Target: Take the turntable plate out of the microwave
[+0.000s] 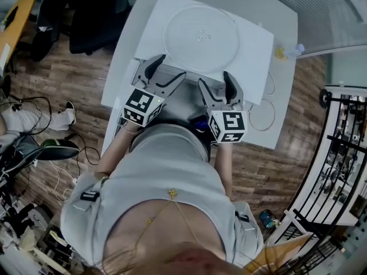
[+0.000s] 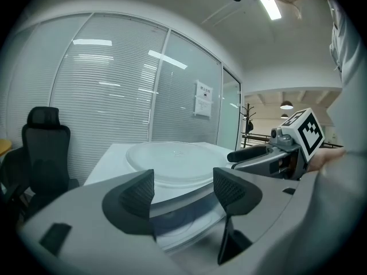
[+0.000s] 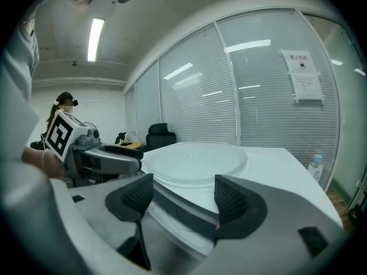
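Item: glass plate (image 1: 200, 36), one, round and clear. Location: lying flat on a white top (image 1: 252, 44), just beyond both grippers, touched by neither. It appears already out of the microwave. Left gripper (image 1: 169, 67): jaws apart, nothing between them. Right gripper (image 1: 216, 82): likewise spread and empty, level with the top's near edge. Handling note, as judgement: glass on a smooth surface may slide, so draw both grippers back level and clear of the rim. Should a lift be needed, take opposite edges evenly.
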`<state>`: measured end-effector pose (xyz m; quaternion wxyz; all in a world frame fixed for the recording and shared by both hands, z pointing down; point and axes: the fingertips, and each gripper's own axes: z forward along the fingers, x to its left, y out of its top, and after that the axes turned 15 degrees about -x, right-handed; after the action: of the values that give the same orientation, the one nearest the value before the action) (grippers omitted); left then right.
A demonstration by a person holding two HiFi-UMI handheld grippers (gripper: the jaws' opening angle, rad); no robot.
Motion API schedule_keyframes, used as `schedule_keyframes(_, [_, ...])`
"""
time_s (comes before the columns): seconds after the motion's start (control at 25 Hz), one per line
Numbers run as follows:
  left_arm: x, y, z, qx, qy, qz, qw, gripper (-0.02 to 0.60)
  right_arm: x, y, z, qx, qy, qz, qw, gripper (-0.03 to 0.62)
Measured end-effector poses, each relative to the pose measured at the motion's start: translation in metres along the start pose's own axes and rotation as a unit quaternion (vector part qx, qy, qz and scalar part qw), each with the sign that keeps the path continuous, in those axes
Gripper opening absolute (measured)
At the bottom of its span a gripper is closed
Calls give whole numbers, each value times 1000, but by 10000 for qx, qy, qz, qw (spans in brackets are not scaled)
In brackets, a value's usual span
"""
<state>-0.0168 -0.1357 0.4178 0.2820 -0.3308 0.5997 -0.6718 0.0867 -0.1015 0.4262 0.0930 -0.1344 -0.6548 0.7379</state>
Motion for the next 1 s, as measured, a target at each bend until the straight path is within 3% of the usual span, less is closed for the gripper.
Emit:
schedule_keyframes(0.44, [-26,2,-11,-60,-48,-106,9999,310,14,8,-15,-70,345,-82,9993,306])
schedule_keyframes(0.52, [-29,5,-14,-132,-35,-97,9999,233,16,11,-18,-124,360,-78,9992,245])
schedule_keyframes(0.68, [-37,8,-16,-215,-118,-84,9997,129,21,15,-22,-243,453,115,9986,183])
schedule_keyframes(0.88, [-44,9,-16,-257,-245,-271,9990,65,28,20,-22,-397,541,359,9971,68])
schedule_keyframes(1.0, [-50,11,-15,-263,-304,-231,9989,47,31,26,-22,-501,591,329,9964,44])
